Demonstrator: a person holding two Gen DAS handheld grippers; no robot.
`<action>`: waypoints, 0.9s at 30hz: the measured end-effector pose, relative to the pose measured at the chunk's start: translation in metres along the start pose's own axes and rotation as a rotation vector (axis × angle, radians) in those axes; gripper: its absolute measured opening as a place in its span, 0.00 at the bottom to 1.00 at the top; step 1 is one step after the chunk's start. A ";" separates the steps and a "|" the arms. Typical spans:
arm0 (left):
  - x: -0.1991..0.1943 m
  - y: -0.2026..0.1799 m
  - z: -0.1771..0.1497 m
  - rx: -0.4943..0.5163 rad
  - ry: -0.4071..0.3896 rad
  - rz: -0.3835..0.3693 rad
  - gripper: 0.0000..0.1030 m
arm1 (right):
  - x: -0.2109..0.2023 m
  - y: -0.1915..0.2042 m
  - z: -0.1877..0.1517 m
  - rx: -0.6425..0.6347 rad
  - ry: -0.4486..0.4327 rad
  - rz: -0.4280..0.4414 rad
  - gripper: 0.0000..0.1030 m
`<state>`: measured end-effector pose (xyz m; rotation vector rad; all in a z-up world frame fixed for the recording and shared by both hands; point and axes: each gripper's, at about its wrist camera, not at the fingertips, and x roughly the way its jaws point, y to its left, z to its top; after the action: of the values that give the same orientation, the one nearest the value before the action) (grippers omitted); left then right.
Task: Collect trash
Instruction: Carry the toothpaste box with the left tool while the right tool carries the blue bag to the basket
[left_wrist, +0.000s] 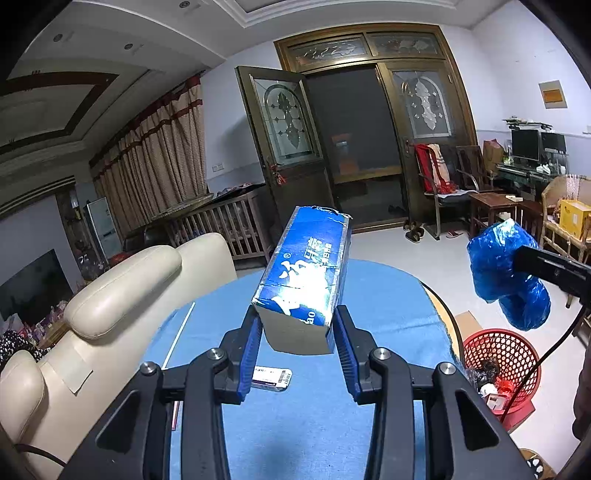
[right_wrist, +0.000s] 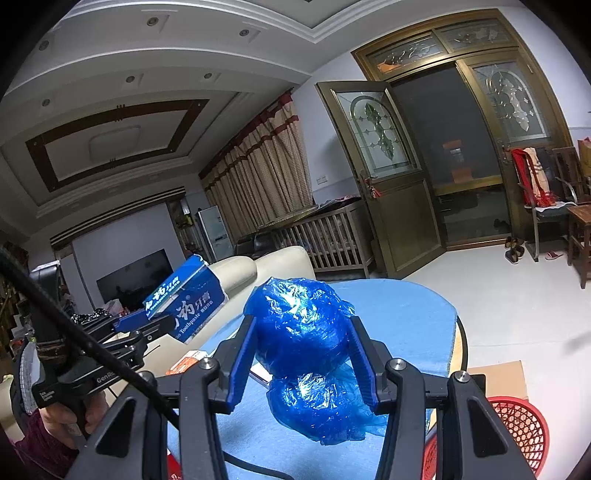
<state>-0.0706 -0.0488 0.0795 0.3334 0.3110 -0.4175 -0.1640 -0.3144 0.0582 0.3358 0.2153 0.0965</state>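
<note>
A blue toothpaste box (left_wrist: 306, 277) is lifted above the blue table cover, its near end pinched between the pads of my left gripper (left_wrist: 298, 332). The same box (right_wrist: 186, 299) shows at the left of the right wrist view, in the left gripper (right_wrist: 147, 325) held by a hand. My right gripper (right_wrist: 301, 347) is shut on a crumpled blue plastic bag (right_wrist: 301, 332), which bulges above and hangs below the pads. From the left wrist view that bag (left_wrist: 508, 273) hangs in the air at the right, above a red mesh basket (left_wrist: 504, 365).
The round table (left_wrist: 369, 295) has a blue cover with a small labelled card (left_wrist: 271, 377) and a thin white stick (left_wrist: 179, 334) on it. A cream sofa (left_wrist: 110, 295) stands left of it. The red basket (right_wrist: 517, 428) holds several scraps. Cardboard (right_wrist: 498, 376) lies beside it.
</note>
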 end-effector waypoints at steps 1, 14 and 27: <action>0.000 -0.001 0.000 0.004 0.000 0.000 0.40 | -0.001 0.000 0.001 0.001 -0.002 -0.001 0.50; 0.006 -0.005 0.001 0.046 0.012 -0.029 0.40 | -0.017 -0.007 0.003 0.021 -0.011 -0.023 0.50; 0.018 -0.021 -0.001 0.088 0.057 -0.062 0.40 | -0.035 -0.019 -0.001 0.055 -0.002 -0.055 0.50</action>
<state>-0.0641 -0.0728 0.0669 0.4234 0.3602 -0.4839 -0.1973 -0.3368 0.0574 0.3847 0.2251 0.0361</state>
